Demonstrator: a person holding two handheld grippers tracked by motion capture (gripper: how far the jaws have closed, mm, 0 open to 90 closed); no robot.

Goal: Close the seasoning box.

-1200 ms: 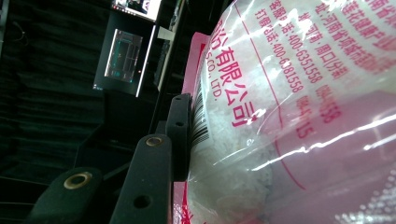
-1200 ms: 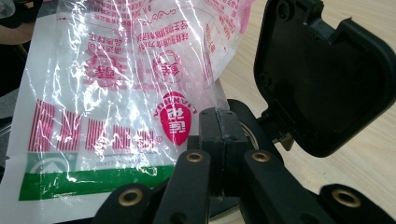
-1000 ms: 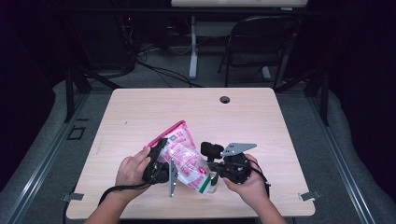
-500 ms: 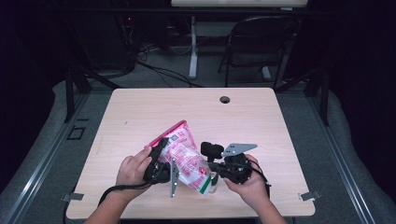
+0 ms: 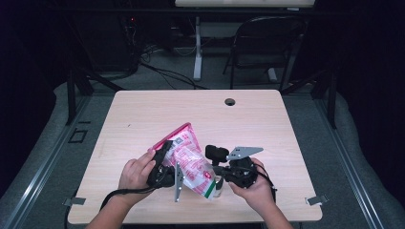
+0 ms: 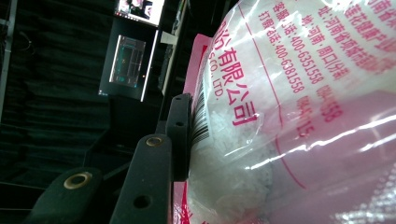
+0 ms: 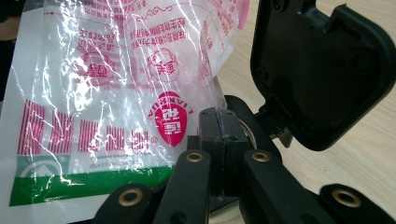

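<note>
Dark floor and a folding chair [image 5: 267, 47] lie beyond the pale wood table [image 5: 200, 114], bare but for a grommet hole [image 5: 230, 101] near its far edge. Over the near edge, between both hands, a bag [image 5: 191, 160] of white crystals, clear plastic printed pink with a green band, is held tilted with its pink end up and away. The left gripper [image 5: 165, 164] clamps the bag's side, one pad [image 6: 180, 135] pressed by the barcode. The right gripper [image 5: 220, 177] has its jaws fully together at the bag's lower corner; whether film is nipped between them I cannot tell.

To work the bag well, I judge the left clamp should stay firm on the bulk while the right takes only loose film, pulling slowly so nothing tears or spills.

Print includes "LIANHUA" on a red badge, "CO., LTD.", the number 400-6351558, and Chinese characters
</note>
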